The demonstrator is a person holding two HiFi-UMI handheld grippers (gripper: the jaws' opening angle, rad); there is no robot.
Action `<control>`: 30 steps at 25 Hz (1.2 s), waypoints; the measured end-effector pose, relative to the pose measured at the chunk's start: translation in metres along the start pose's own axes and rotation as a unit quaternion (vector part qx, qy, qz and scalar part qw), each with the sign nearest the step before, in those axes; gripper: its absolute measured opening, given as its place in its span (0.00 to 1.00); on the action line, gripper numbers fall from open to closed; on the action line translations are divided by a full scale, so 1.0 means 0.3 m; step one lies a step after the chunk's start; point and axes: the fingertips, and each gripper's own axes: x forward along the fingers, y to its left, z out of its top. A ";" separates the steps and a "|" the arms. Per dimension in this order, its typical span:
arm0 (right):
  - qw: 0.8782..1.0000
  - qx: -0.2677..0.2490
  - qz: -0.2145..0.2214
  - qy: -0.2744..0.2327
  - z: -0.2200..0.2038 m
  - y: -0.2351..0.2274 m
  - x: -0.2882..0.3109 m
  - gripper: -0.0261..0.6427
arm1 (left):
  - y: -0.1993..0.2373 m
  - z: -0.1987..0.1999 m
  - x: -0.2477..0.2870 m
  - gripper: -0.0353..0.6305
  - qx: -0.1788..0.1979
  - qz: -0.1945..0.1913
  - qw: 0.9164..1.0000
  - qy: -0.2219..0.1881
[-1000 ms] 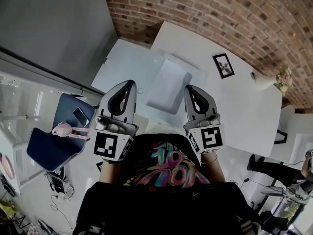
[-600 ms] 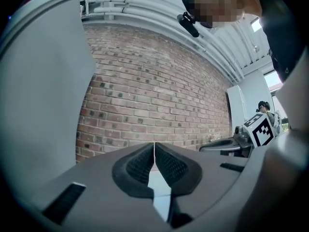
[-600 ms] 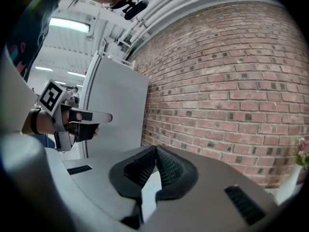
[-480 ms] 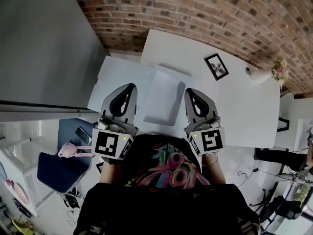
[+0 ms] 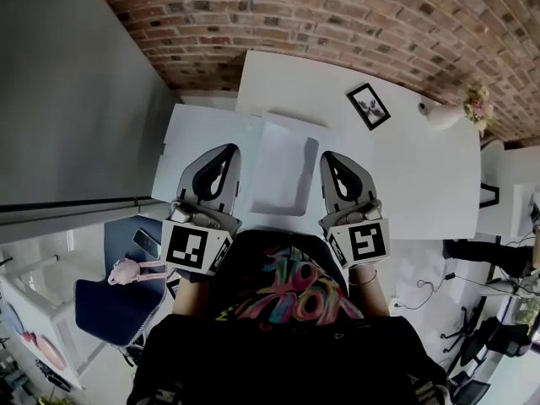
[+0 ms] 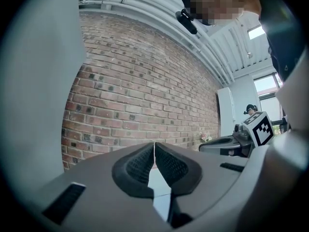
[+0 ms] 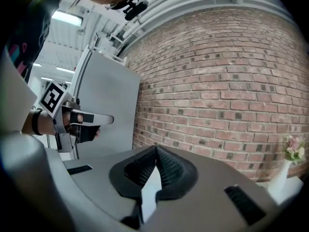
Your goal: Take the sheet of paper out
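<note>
Overhead, a person in a black shirt with a bright printed front stands at a white table (image 5: 422, 184) and holds a gripper in each hand, with a brick wall (image 5: 337, 15) beyond.

At the far left is a plain grey panel (image 5: 67, 99). Below it, on the floor side, a blue chair (image 5: 110, 302) carries a pink toy (image 5: 126, 270) and a dark phone (image 5: 145, 243).

Next comes the left gripper (image 5: 221, 154), pointing away from the person over the near edge of the table. Its own view shows its ribbed black pads (image 6: 140, 166) pressed together at the tip with nothing between them. A black-and-white marker cube (image 5: 190, 249) sits at its rear.

Between the two grippers, flat on the table, lies the sheet of paper (image 5: 285, 174). It is a pale rectangle with a soft shadow along its near edge, and it seems to lie in a thin cover. The paper cannot be told apart from that cover. Neither gripper touches it.

Just to its right is the right gripper (image 5: 331, 159), parallel to the left one. Its jaws are also closed on each other and hold nothing.

Farther right, well apart from the paper, a small black-framed picture (image 5: 368, 105) lies on the table. Near the table's right end is a white vase (image 5: 443, 114) with pale flowers (image 5: 475, 104).
</note>
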 end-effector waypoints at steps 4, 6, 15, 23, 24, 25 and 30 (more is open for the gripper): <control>1.000 -0.001 -0.003 -0.003 0.002 0.003 -0.001 0.06 | -0.001 -0.027 0.001 0.09 -0.007 -0.006 1.000 0.007; 1.000 -0.001 -0.004 0.002 -0.007 -0.003 -0.002 0.06 | -0.001 -0.045 0.007 0.10 -0.014 -0.009 1.000 0.014; 0.999 0.014 -0.008 0.029 -0.090 -0.041 -0.011 0.06 | -0.032 -0.161 0.054 0.10 -0.045 -0.049 0.996 0.051; 0.999 0.019 0.002 0.048 -0.175 -0.062 0.010 0.06 | -0.047 -0.296 0.091 0.10 -0.094 -0.064 0.990 0.086; 0.998 0.022 0.003 0.052 -0.186 -0.063 0.012 0.06 | -0.049 -0.314 0.095 0.11 -0.097 -0.067 0.989 0.092; 0.998 0.025 0.003 0.055 -0.197 -0.064 0.015 0.06 | -0.052 -0.335 0.101 0.16 -0.103 -0.074 0.987 0.102; 0.997 0.038 0.003 0.065 -0.238 -0.065 0.030 0.06 | -0.067 -0.470 0.126 0.27 -0.146 -0.108 0.971 0.157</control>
